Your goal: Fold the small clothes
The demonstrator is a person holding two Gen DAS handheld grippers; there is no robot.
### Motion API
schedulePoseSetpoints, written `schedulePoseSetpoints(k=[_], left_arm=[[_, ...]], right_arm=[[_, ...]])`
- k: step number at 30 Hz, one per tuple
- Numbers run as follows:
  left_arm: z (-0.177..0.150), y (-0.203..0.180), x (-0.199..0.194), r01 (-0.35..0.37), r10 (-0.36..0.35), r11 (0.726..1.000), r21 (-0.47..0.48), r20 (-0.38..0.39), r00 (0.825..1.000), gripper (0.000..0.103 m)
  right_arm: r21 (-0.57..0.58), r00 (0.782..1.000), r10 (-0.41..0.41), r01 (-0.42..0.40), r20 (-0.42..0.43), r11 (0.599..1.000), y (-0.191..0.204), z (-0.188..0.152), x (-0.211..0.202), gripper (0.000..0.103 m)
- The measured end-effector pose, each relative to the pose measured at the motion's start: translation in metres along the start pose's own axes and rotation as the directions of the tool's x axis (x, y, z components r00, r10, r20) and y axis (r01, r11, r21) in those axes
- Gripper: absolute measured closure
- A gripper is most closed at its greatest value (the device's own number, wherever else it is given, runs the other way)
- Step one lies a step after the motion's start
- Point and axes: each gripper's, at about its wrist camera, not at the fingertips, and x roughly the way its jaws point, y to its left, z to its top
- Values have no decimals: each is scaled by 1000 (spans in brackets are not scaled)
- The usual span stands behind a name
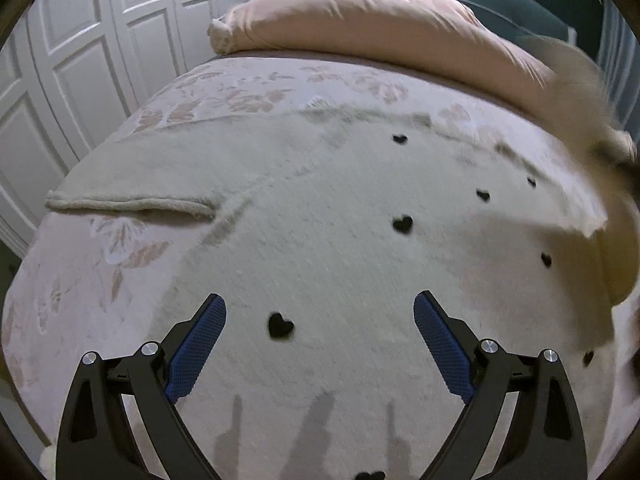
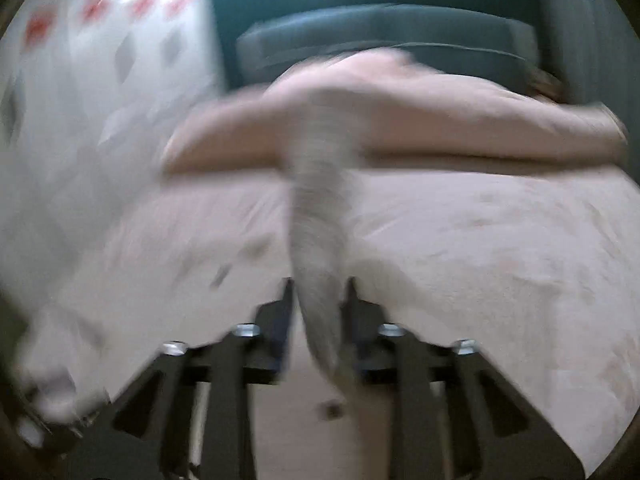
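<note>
A cream fuzzy garment [image 1: 320, 208] with small black hearts lies spread on the bed. One sleeve lies flat at the left [image 1: 132, 202]. My left gripper [image 1: 320, 312] is open and empty just above the garment, its blue pads [image 1: 198, 344] either side of one black heart [image 1: 280, 325]. In the blurred right wrist view my right gripper [image 2: 320, 292] is shut on a bunched strip of the garment's fabric [image 2: 318, 216], which rises up between the fingers. The lifted right side of the garment shows blurred in the left wrist view [image 1: 580, 120].
The bed has a pale floral cover [image 1: 248, 92]. A pink pillow or duvet roll [image 1: 380, 28] lies across the far end. White panelled wardrobe doors [image 1: 80, 60] stand at the left. A teal headboard [image 2: 380, 40] is behind the pillow.
</note>
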Motion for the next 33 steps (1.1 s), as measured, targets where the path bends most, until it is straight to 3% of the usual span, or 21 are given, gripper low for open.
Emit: schedulePoseSetpoints(k=[2, 4, 11, 13, 16, 21, 24, 26, 29, 33], left_arm=[[5, 10, 5, 24, -24, 999, -28, -15, 1000, 11], [10, 19, 13, 51, -53, 997, -55, -31, 998, 11], [40, 42, 55, 120, -135, 973, -197, -60, 989, 11], [58, 38, 64, 158, -170, 957, -242, -31, 985, 11], [82, 23, 76, 167, -169, 962, -216, 10, 986, 11], [114, -6, 120, 195, -211, 957, -215, -56, 976, 12], [117, -19, 132, 218, -236, 954, -208, -68, 969, 33], [118, -26, 140, 238, -259, 950, -201, -86, 962, 66], [115, -32, 142, 267, -289, 941, -207, -86, 953, 94], [115, -33, 129, 274, -286, 944, -184, -41, 957, 96]], right_arm=[[-162, 997, -44, 34, -61, 986, 51, -31, 33, 51], [-226, 991, -78, 52, -106, 973, 71, -53, 52, 51], [-110, 981, -72, 53, -182, 993, 65, -67, 49, 51], [-110, 979, -74, 54, -189, 992, 63, -67, 50, 51], [-114, 978, -74, 53, -194, 992, 68, -70, 53, 49], [-110, 979, -67, 46, -190, 993, 68, -71, 54, 46], [-112, 979, -61, 40, -192, 993, 68, -72, 54, 43], [-113, 980, -59, 38, -192, 993, 68, -71, 54, 43], [-115, 979, -60, 38, -192, 993, 68, -71, 55, 42], [-115, 980, -62, 40, -191, 993, 68, -72, 56, 42]])
